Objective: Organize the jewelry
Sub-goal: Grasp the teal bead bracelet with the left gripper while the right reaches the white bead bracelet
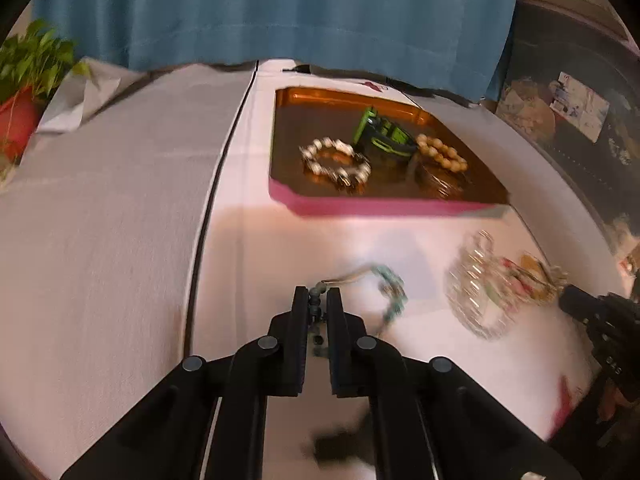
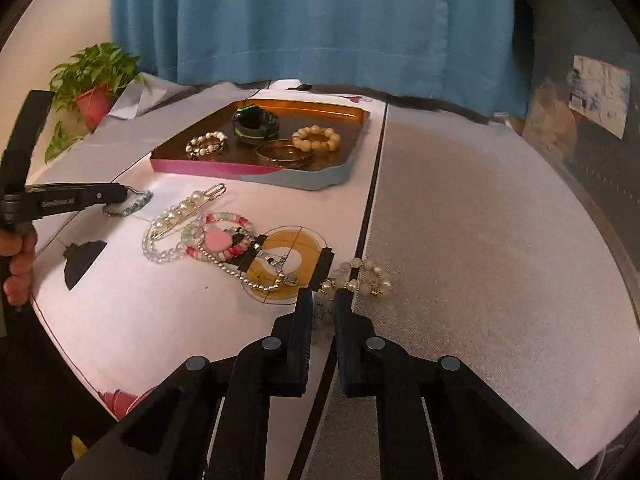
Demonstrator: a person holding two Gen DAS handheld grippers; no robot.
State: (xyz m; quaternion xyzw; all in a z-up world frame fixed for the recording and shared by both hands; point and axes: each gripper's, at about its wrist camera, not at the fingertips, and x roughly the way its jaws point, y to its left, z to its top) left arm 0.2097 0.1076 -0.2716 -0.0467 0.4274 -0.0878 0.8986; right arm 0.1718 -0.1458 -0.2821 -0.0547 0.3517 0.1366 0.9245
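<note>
My left gripper (image 1: 318, 294) is shut on a teal bead bracelet (image 1: 386, 292), held just above the white table; it shows in the right wrist view (image 2: 136, 202) too. My right gripper (image 2: 324, 296) is shut on a white pearl bracelet (image 2: 366, 276) near the table seam. A pink-rimmed tray (image 2: 324, 178) (image 1: 360, 206) holds a black-and-white bead bracelet (image 2: 206, 144), a green-black watch (image 2: 254, 124), a gold bangle (image 2: 282, 152) and a cream bead bracelet (image 2: 316, 138). A pile of pearl and pink jewelry (image 2: 200, 236) lies on the table between the grippers.
A potted plant (image 2: 94, 88) stands at the back left. A blue curtain (image 2: 320, 20) hangs behind the table. A dark seam (image 2: 372, 208) divides the two white cloths. A black patch (image 2: 82, 260) lies on the table's left.
</note>
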